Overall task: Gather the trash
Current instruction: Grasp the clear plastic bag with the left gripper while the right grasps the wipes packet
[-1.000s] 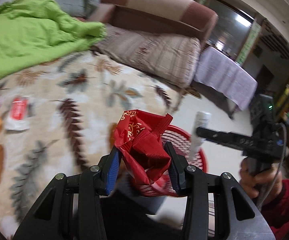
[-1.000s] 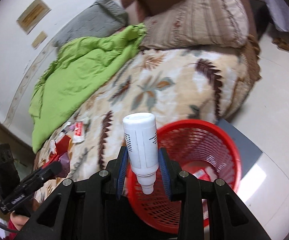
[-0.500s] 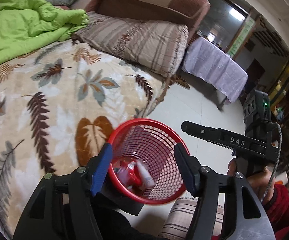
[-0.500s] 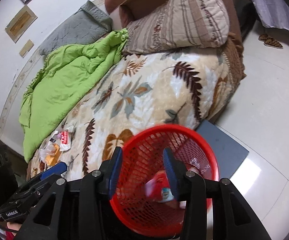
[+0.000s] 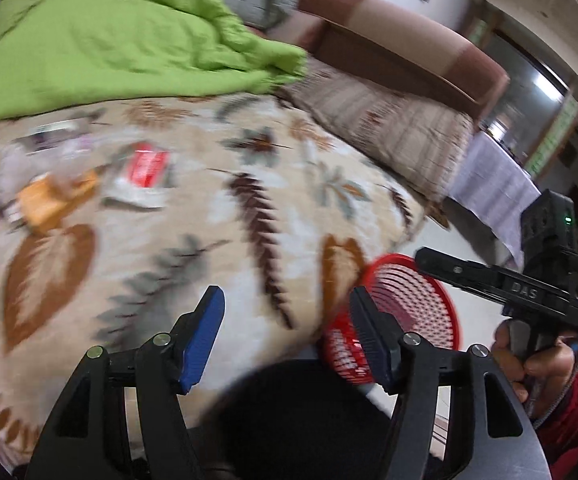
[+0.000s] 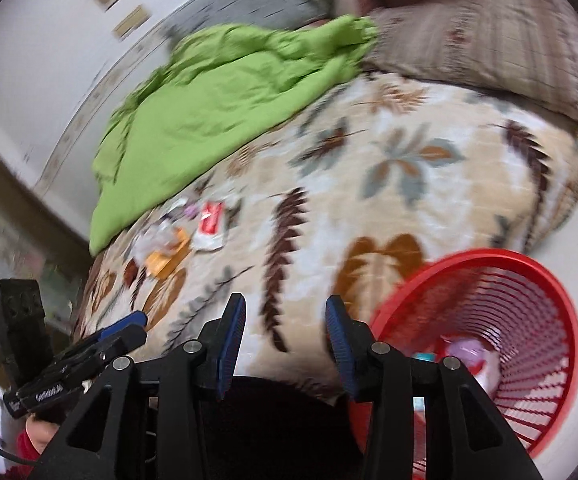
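My left gripper is open and empty over the leaf-patterned blanket. My right gripper is open and empty too, above the bed's near edge. The red mesh basket stands on the floor to the right, with dropped trash inside; it also shows in the left wrist view. On the bed lie a red-and-white wrapper, an orange packet and clear plastic scraps. The same pile shows in the right wrist view. The right gripper appears in the left wrist view, the left one in the right wrist view.
A green quilt covers the bed's far side, with a striped pillow and brown headboard behind. A table with a pale cloth stands on the light floor beyond the bed.
Both grippers opened and dropped the red wrapper and the white bottle into the basket. Both have since swung left from the basket towards the trash pile on the bed.
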Available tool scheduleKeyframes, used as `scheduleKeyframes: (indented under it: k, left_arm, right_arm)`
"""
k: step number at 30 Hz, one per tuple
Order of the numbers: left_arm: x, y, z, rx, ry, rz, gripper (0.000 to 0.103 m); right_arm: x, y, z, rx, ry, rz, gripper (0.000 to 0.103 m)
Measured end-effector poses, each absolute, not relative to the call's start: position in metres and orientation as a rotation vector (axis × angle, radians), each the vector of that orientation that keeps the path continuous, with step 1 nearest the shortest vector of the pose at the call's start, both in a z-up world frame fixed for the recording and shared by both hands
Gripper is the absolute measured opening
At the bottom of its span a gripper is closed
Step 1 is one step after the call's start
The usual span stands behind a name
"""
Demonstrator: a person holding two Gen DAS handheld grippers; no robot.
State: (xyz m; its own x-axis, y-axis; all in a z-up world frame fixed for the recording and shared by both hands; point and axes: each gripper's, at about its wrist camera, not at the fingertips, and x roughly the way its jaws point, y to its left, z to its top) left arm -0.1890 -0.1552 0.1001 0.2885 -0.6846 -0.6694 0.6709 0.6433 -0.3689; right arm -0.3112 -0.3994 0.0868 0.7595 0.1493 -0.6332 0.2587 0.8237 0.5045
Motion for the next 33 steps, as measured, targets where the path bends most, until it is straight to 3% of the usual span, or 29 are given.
scheduleKeyframes:
  k: [12,21,29,30,32,33]
  left_arm:
    - [-0.090,-0.074,0.110,-0.172,0.877,-0.659,0.065]
    - [0.002,-0.094,0.099,-0.263,0.963,-0.580,0.067]
    - [0.068,-0.121,0.054,-0.261,1.095,-0.447,0.067]
    - [0.073,-0.122,0.049,-0.272,1.104,-0.452,0.065]
    - [0.077,-0.125,0.043,-0.263,1.111,-0.459,0.052]
    - [0.077,-0.127,0.042,-0.251,1.109,-0.465,0.040]
  right_arm:
    - [-0.233,-0.339,0.094,0.462,0.770,0.074,0.050]
    - [-0.188,-0.328,0.095,0.481,0.772,0.133,0.052]
    - [-0.176,-0.344,0.077,0.517,0.799,0.121,0.052]
    - [-0.173,-0.346,0.075,0.522,0.804,0.117,0.052]
    - [-0.168,-0.349,0.073,0.527,0.808,0.116,0.052]
    - [-0.165,-0.350,0.072,0.528,0.810,0.116,0.052]
